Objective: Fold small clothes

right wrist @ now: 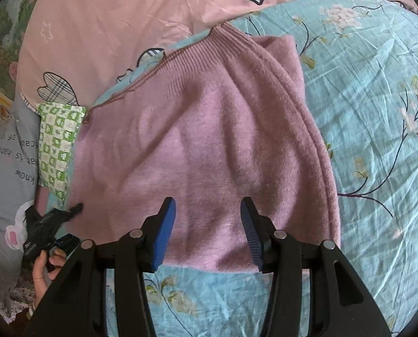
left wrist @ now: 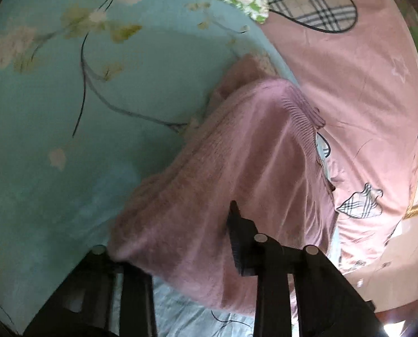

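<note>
your left tool [left wrist: 181, 252] clamps the pink sweater's [right wrist: 203, 140] edge at nine o'clock, ready to fold it; your right tool [right wrist: 208, 233] hovers apart over its hem on the bed [right wrist: 377, 140].

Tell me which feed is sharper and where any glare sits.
Right wrist view: sharp, evenly lit, knit ribs on the pink sweater crisp. Left wrist view: motion-smeared and dimmer, sweater soft; glare at the lower right edge. Both bend strongly toward the rim.

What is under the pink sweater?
The pink sweater lies on a blue flowered sheet that shows around it. Anything beneath its middle is covered.
</note>
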`<action>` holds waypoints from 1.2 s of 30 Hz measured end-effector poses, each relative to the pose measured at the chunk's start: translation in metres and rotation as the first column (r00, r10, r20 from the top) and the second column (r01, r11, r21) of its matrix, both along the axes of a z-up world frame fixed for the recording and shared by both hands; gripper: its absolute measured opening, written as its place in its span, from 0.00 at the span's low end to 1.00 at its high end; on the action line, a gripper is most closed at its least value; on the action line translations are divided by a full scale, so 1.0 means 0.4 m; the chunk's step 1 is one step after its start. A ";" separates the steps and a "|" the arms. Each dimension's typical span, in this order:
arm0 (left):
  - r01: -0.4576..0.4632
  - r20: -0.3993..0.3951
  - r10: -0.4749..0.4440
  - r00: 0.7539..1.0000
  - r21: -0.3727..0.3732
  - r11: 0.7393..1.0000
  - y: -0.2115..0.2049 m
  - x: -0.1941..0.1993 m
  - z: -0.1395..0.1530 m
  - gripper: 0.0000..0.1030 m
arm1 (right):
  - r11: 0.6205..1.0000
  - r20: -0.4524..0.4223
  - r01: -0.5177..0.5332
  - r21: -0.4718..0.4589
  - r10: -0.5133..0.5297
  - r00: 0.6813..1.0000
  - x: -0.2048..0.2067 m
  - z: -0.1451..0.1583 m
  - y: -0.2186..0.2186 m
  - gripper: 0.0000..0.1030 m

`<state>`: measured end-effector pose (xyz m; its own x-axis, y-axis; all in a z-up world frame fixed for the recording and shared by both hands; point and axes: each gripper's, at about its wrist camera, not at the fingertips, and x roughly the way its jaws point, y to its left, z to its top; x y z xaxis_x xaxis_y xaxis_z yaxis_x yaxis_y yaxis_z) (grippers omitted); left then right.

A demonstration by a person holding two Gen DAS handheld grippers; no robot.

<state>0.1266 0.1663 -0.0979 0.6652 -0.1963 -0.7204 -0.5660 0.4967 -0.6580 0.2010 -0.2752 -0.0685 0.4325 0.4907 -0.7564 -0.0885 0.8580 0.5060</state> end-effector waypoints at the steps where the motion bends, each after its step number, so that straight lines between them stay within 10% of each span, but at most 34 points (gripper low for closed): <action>1: 0.014 0.008 -0.015 1.000 0.029 0.999 -0.010 0.007 0.015 0.17 | 1.000 0.002 0.000 0.003 0.000 1.000 -0.003 0.001 -0.003 0.48; 9: 0.240 0.161 -0.277 0.947 0.217 0.946 -0.160 0.085 0.199 0.09 | 0.998 0.024 0.024 0.063 -0.025 0.999 0.012 0.024 -0.028 0.48; 18: 0.635 0.102 -0.689 0.718 0.309 0.708 -0.534 0.213 0.177 0.06 | 0.986 0.034 -0.006 0.165 0.001 0.999 0.095 0.056 -0.040 0.55; 36: 0.668 0.069 -0.700 0.711 0.247 0.702 -0.537 0.233 0.118 0.06 | 0.938 -0.001 -0.214 0.271 0.223 0.975 0.348 -0.021 0.188 0.61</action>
